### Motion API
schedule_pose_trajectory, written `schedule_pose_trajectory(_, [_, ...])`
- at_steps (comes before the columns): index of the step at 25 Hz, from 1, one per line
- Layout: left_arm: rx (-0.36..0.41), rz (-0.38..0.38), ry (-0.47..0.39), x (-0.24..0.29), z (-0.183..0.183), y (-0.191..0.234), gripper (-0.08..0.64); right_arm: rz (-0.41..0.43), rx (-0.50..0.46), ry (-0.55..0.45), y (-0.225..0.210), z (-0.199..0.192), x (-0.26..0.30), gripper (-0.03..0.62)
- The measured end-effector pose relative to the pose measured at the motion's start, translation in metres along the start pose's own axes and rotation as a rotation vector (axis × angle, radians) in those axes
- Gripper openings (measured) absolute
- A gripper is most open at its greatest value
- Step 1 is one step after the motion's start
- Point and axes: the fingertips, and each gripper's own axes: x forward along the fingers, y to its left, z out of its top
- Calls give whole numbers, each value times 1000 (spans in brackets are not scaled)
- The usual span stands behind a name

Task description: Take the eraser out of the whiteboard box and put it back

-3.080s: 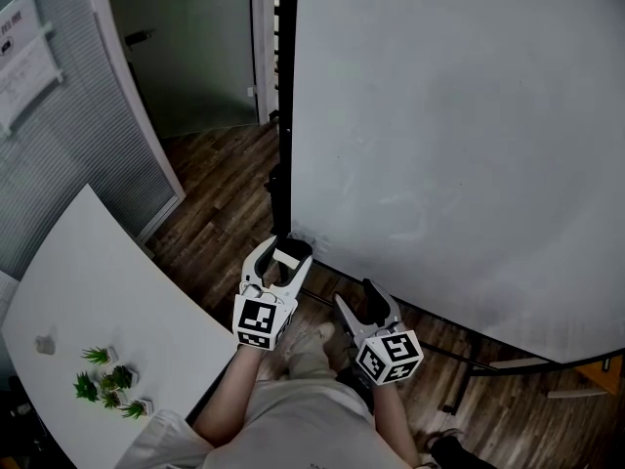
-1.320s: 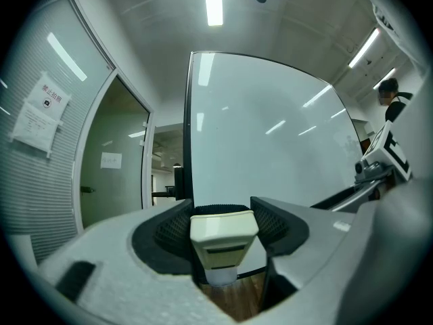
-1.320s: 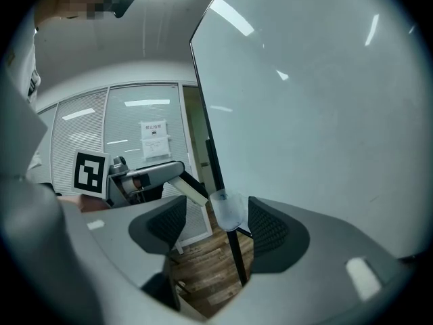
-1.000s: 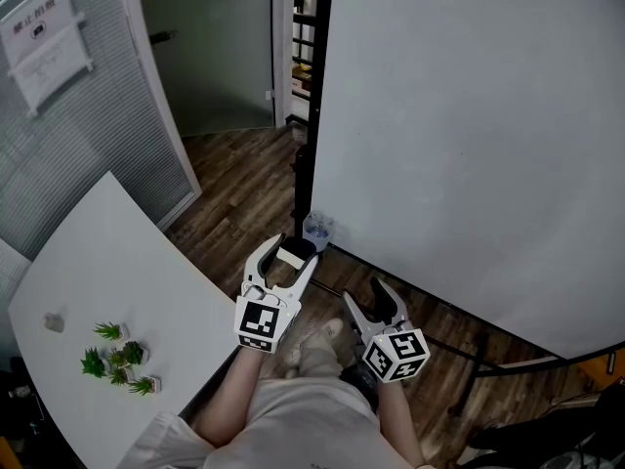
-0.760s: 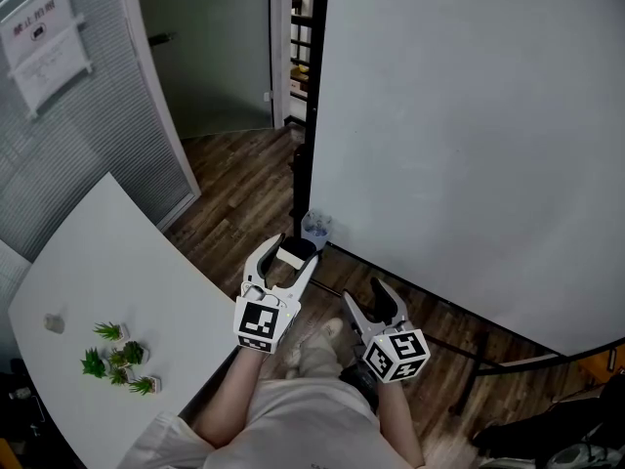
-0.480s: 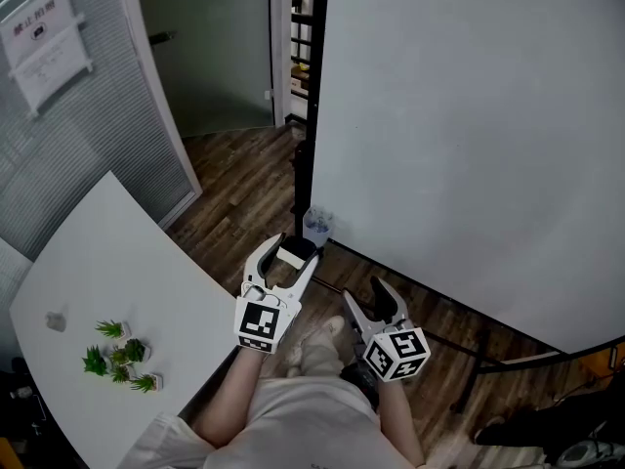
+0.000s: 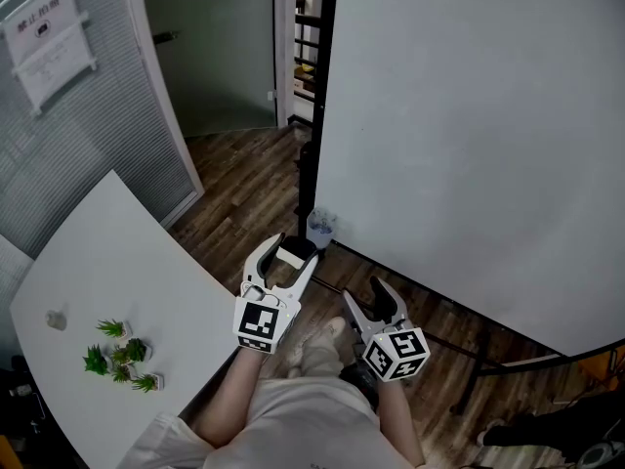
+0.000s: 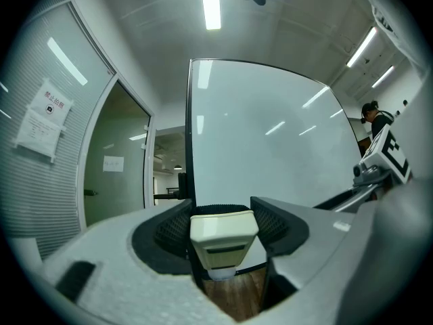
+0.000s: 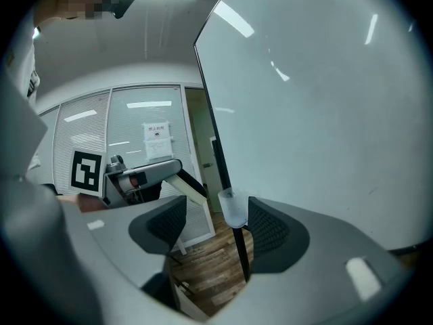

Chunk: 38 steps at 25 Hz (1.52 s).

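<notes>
Eraser [image 8: 223, 237] is clamped in the left tongs [image 7: 289, 251], near but outside the box [image 7: 319, 229] at the whiteboard [image 7: 469, 145] corner. Right tongs [image 7: 363, 295] are apart, empty. Centre the eraser over the box mouth, lower straight in, release once seated.

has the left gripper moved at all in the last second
No. The left gripper, shut on the eraser, sits just short of the whiteboard box and beside the white table's edge, as it did a second ago.

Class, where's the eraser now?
Head view, left of centre: the eraser sits clamped in the left gripper, just short of the clear box at the bottom left of the whiteboard.
</notes>
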Motion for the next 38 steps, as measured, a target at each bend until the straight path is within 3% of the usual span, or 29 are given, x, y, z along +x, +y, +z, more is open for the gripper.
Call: schedule_pose_trajectory(38, [-10,-12,12,55,-9,9,265,-18,15,9,-46,10,27,287])
